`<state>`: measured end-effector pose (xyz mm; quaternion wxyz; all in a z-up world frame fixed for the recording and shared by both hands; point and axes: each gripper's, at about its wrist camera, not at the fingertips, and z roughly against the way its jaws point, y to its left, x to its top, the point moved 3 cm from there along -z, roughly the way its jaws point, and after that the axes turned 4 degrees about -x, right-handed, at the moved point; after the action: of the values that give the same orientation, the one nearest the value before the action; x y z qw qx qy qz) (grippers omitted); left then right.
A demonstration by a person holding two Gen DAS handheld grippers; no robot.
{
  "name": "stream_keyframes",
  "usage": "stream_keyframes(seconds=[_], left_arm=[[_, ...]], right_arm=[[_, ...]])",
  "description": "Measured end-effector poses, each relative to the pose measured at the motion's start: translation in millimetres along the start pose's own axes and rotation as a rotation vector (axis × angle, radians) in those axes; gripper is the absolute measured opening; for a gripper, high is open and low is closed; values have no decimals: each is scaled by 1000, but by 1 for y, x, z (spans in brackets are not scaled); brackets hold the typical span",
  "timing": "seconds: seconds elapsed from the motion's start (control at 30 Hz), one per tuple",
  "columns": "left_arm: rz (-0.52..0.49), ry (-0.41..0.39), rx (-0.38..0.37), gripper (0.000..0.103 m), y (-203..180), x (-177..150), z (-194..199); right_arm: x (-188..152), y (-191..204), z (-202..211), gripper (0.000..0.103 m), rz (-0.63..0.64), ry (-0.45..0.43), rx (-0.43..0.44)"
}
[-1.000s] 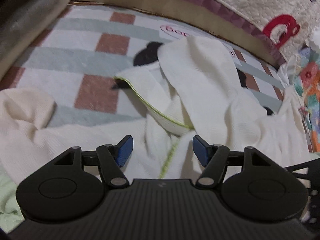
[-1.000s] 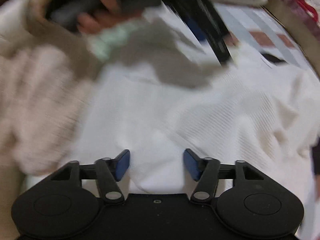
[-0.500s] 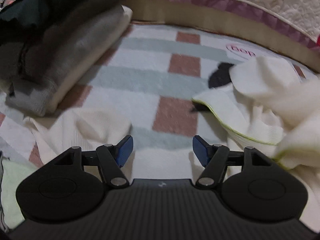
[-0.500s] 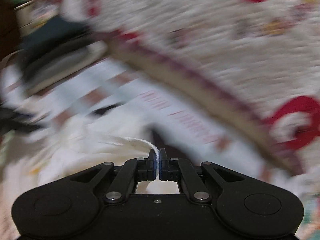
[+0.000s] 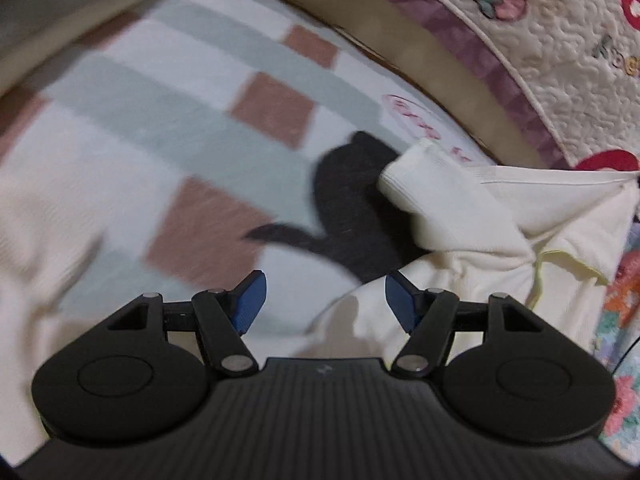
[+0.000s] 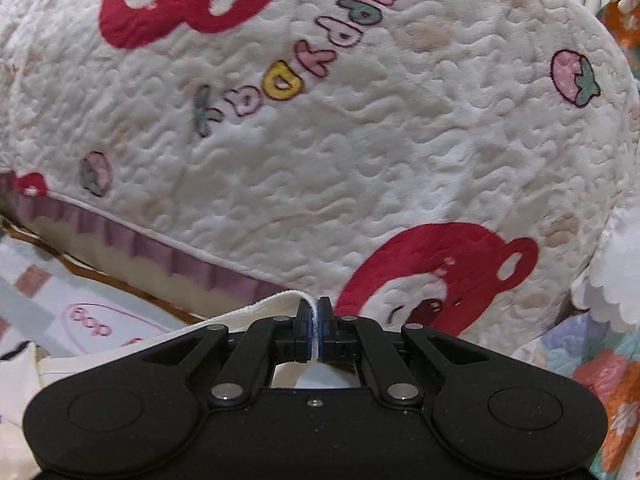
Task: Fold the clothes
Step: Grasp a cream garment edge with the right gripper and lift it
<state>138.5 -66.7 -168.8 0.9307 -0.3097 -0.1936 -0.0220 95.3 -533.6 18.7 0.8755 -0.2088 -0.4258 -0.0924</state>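
Left wrist view. The left gripper (image 5: 322,300) is shown with its jaws standing well apart and nothing between them, as in the two earlier frames. It is held above a checked blanket (image 5: 168,120) and the near fold of a cream garment (image 5: 500,216). Since a second ago the garment has been drawn away toward the right of the frame, so that its cuff (image 5: 416,176) now lies beside a dark patch (image 5: 352,200), uncovered on the blanket; whether that is a print or a separate cloth cannot be told. The upper edge of the garment is seen pulled taut toward the right.

Right wrist view. The right gripper (image 6: 316,320) is shown fully closed on a thin hem of the cream garment (image 6: 256,312), where a second ago its jaws were apart over flat fabric. It has been raised and turned to face a quilted cover (image 6: 360,140).

Interpretation. One edge has been secured and lifted; a second hold by the left gripper is probably needed before a fold can be laid.
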Motion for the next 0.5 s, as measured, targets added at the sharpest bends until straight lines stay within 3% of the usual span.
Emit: stream_keyframes(seconds=[0.2, 0.43, 0.47, 0.5], left_arm=[[-15, 61, -65, 67, -44, 25, -50], [-19, 68, -23, 69, -69, 43, -113], [-30, 36, -39, 54, -71, 45, -115], [-51, 33, -51, 9, -74, 47, -117]], right_arm=[[-19, -6, -13, 3, 3, 42, -9], [-26, -17, -6, 3, -13, 33, 47], [-27, -19, -5, 3, -12, 27, 57], [-27, -20, -3, 3, -12, 21, 68]])
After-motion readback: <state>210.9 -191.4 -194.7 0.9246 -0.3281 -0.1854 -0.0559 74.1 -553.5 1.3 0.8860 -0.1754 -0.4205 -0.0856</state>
